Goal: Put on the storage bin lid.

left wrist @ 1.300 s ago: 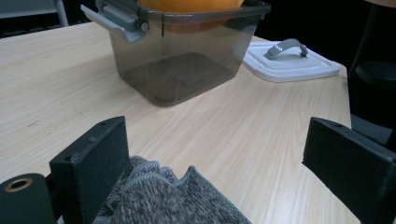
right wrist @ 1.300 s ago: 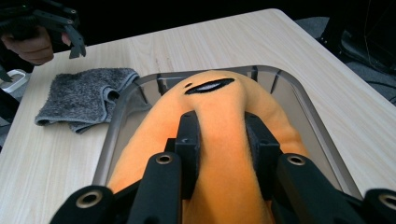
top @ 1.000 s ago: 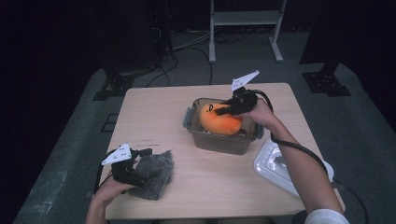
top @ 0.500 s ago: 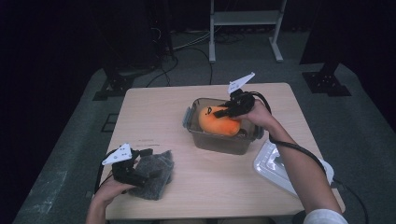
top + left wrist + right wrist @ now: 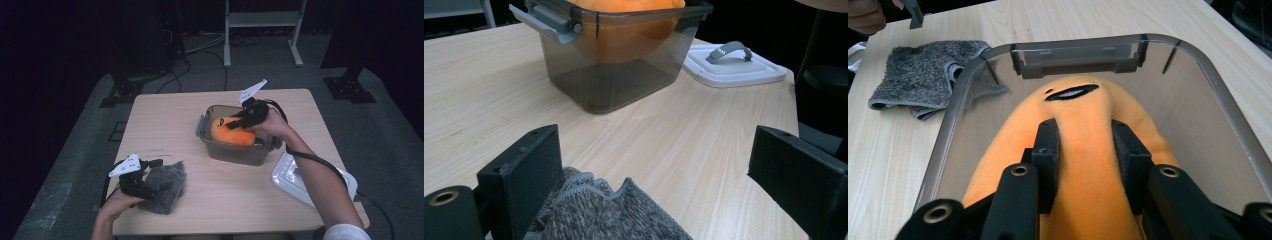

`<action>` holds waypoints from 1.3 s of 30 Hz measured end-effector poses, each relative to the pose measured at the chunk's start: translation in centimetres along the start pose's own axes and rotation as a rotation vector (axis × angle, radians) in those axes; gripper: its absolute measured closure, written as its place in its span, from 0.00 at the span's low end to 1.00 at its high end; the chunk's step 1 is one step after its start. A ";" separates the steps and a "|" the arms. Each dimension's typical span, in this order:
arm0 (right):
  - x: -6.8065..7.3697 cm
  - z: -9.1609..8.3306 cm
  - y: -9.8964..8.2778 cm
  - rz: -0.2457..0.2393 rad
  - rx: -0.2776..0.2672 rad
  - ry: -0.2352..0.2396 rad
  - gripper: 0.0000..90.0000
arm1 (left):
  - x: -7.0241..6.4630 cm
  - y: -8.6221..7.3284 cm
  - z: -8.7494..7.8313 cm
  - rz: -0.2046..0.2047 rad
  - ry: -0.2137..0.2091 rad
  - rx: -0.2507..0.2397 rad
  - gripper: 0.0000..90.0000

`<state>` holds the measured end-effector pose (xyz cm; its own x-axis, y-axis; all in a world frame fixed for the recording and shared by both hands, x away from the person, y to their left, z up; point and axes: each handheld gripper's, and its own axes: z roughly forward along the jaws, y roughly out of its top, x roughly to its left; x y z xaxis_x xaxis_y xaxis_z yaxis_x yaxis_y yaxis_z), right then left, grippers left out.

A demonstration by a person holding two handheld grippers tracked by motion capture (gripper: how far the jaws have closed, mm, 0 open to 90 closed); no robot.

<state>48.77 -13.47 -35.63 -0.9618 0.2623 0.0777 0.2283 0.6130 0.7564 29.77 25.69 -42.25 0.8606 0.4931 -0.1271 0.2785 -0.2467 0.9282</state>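
An orange plush toy (image 5: 231,135) lies in a clear grey plastic box (image 5: 235,154) at mid-table. My right gripper (image 5: 241,121) reaches into the box from the right. It is shut on a fold of the plush toy (image 5: 1083,165), and its pads (image 5: 1048,150) press in from both sides. Those jaws have just eased open a little, with the toy still pinched between them. At the front left, my left gripper (image 5: 159,175) rests open over a folded grey cloth (image 5: 167,189). The cloth (image 5: 609,215) lies low between the widely spread jaws.
The box's white lid (image 5: 296,177) with a grey handle lies flat at the table's right front corner, under the right forearm. The box has latch handles on its short ends (image 5: 544,17). Bare wood lies between the cloth and the box.
The right gripper has shifted only a touch over the box with the toy still in it. The left hand and the cloth have stayed put.
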 end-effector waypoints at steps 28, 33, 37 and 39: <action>0.5 0.6 0.5 -0.014 0.061 -0.012 0.62 | 0.0 0.0 0.0 0.002 0.001 0.002 0.07; 0.6 0.7 0.6 -0.019 0.076 -0.014 0.61 | 0.0 0.1 -0.1 0.002 0.002 0.001 0.07; 0.7 0.8 0.5 -0.032 0.085 -0.012 0.58 | 0.0 0.0 0.0 0.004 -0.001 0.005 0.07; 0.8 0.8 0.5 -0.037 0.094 -0.010 0.58 | -0.1 0.0 0.0 0.003 -0.002 0.004 0.07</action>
<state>48.28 -12.32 -35.71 -0.9683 0.2457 0.0440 0.2065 0.6892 0.6945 29.74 25.63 -42.22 0.8623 0.4907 -0.1255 0.2780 -0.2514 0.9271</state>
